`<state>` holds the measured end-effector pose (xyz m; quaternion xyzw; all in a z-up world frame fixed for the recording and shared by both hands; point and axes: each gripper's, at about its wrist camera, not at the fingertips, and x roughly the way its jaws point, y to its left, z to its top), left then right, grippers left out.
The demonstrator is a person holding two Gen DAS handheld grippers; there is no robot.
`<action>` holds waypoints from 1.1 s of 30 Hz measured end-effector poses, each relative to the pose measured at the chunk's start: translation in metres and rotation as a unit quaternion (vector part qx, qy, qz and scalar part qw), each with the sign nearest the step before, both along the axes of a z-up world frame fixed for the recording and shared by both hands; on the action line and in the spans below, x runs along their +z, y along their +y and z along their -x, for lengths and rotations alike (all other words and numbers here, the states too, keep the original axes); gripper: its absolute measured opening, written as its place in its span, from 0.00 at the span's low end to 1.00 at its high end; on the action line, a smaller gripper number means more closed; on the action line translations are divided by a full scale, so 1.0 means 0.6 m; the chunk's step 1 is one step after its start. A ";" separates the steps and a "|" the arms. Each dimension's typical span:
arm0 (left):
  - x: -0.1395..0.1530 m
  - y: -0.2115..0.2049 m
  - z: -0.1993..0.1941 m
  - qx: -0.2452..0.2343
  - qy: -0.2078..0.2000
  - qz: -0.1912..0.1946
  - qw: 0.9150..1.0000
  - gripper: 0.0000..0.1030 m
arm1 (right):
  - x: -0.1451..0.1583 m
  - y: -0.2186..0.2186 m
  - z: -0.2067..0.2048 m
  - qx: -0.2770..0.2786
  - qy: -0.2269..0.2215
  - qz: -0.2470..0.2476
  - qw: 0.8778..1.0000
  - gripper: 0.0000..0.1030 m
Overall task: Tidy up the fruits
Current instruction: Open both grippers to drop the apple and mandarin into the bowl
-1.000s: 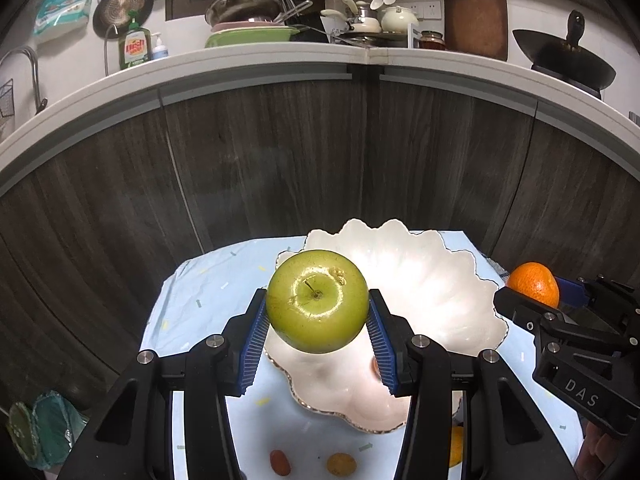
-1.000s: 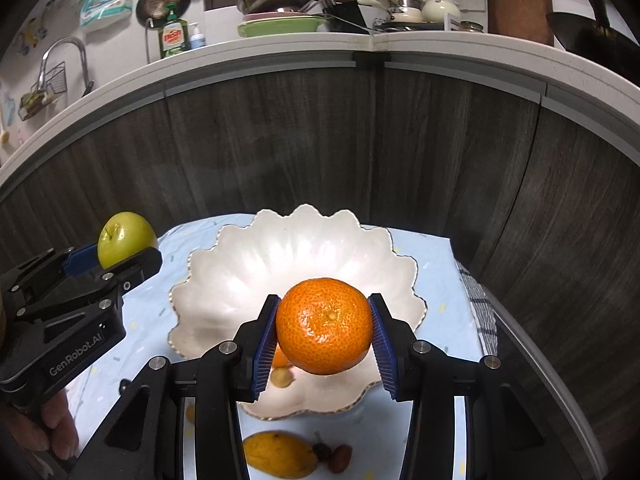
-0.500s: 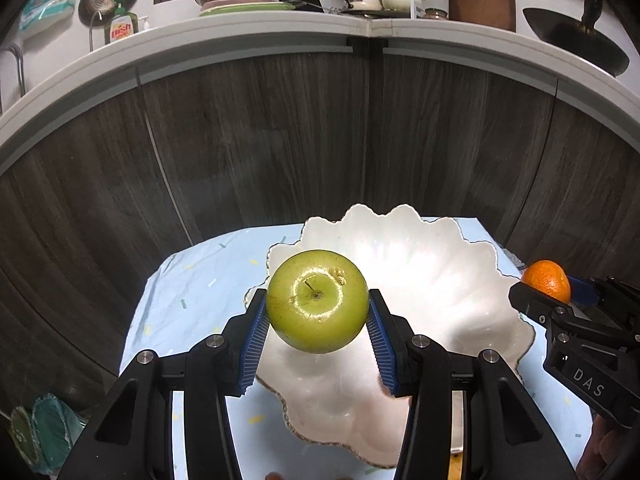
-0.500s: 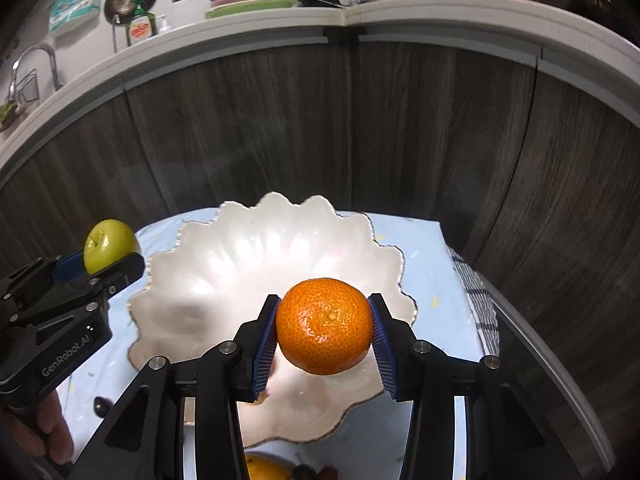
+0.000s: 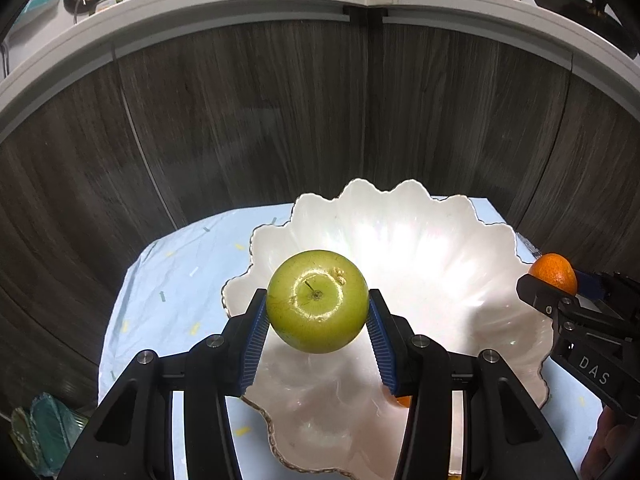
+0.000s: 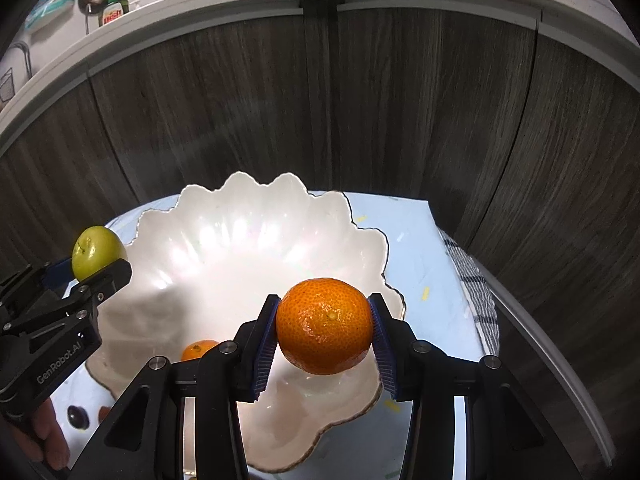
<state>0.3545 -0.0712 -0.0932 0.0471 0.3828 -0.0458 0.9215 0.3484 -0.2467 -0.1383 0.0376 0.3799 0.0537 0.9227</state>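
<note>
Holding both fruits over the scalloped white bowl (image 5: pixel 420 248) on the pale blue cloth (image 5: pixel 176 276), we grip a green apple (image 5: pixel 317 301) between the blue pads of the left gripper (image 5: pixel 317 320), stem toward the camera. Our right gripper (image 6: pixel 325 328) clamps a mandarin (image 6: pixel 325 326) above the bowl's near right edge. A smaller mandarin (image 6: pixel 198 350) lies inside the bowl.
</note>
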 end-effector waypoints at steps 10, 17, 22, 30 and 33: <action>-0.028 -0.008 -0.010 -0.005 0.035 -0.021 0.999 0.46 | -0.010 -0.002 -0.006 -0.011 0.014 0.009 1.000 0.60; -0.011 -0.014 0.004 -0.005 0.006 -0.032 0.999 0.80 | 0.001 -0.008 0.002 -0.018 0.002 0.014 1.000 0.70; 0.007 -0.013 0.013 0.001 -0.007 -0.033 0.999 0.89 | 0.011 -0.011 0.011 -0.027 -0.005 0.010 1.000 0.79; 0.040 -0.002 0.038 0.006 -0.020 -0.028 0.999 0.94 | 0.044 -0.008 0.037 -0.030 -0.022 0.006 0.999 0.79; 0.052 0.003 0.050 0.007 -0.026 -0.028 0.999 0.94 | 0.057 -0.007 0.050 -0.031 -0.028 0.005 0.999 0.79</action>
